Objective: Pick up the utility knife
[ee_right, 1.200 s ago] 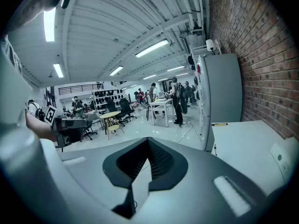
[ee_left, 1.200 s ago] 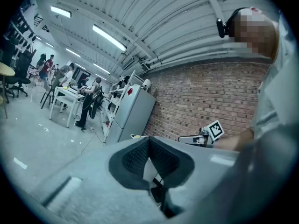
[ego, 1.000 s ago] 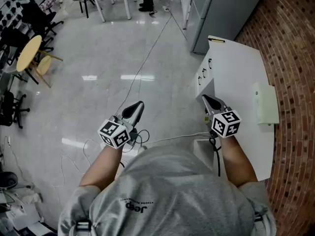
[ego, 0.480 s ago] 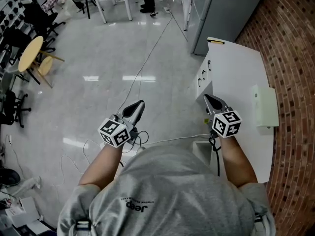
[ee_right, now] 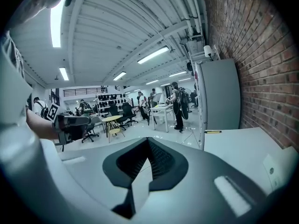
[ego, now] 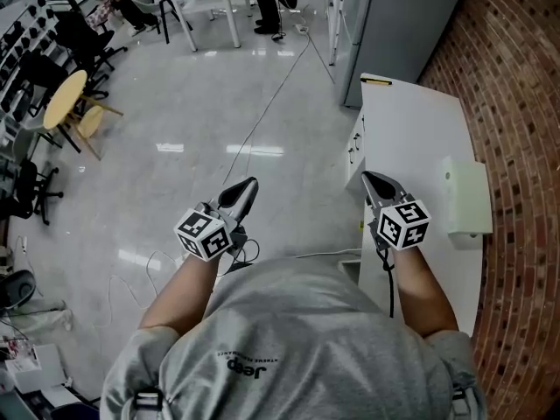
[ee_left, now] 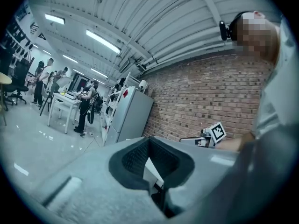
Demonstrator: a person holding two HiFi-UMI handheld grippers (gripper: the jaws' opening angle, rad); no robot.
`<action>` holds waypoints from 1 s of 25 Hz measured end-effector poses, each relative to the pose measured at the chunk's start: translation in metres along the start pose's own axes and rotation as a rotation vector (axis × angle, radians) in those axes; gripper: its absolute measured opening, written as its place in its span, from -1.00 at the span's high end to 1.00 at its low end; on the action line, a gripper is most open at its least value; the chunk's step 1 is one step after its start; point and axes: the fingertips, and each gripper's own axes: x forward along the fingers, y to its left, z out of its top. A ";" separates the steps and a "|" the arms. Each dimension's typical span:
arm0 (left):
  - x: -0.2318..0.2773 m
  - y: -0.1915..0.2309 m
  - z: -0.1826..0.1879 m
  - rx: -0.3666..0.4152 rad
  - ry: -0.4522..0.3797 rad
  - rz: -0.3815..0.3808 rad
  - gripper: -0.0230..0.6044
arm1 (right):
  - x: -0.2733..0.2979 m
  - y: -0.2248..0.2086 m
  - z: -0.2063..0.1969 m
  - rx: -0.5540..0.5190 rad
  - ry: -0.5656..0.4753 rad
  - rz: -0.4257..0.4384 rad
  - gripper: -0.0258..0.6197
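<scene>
The utility knife (ego: 377, 80) lies flat at the far end of the white surface (ego: 411, 138), a slim yellow-and-black bar close to the edge that faces the tall grey cabinet (ego: 398, 16). From the right gripper view it shows as a thin dark-and-yellow strip, too small to tell which end carries the blade or whether the blade is out. It will likely handle as a light, stiff thing with a hard, rather slick shell, so it should not bend or crush, but it could skate or spin if nudged on the smooth top, and it sits near enough to the edge to be pushed off. The safest hold looks to be across the narrow width of the handle, about mid-length, with the tips brought low to the surface since the body lies so flat. Nearer the person on the same surface, a pale boxy object (ego: 468, 199) rests against the side by the brick wall (ego: 516, 103), well apart from the knife. The right claw (ego: 378, 185) hangs over the near part of the surface, pressed together with nothing in it, and would have to spread before any grasp. The left claw (ego: 243, 189) is out over the floor, its 2 jaws likewise together and empty. A cable (ego: 262, 112) trails across the floor.
</scene>
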 end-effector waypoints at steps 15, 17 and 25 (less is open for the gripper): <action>0.076 0.090 0.008 -0.039 0.004 -0.048 0.93 | 0.078 -0.049 0.013 0.009 0.023 -0.014 0.89; 0.096 0.123 0.018 -0.038 0.003 -0.070 0.93 | 0.109 -0.059 0.025 0.006 0.018 -0.031 0.89; 0.175 0.266 0.086 -0.011 0.032 -0.160 0.93 | 0.257 -0.076 0.100 0.015 -0.020 -0.045 0.89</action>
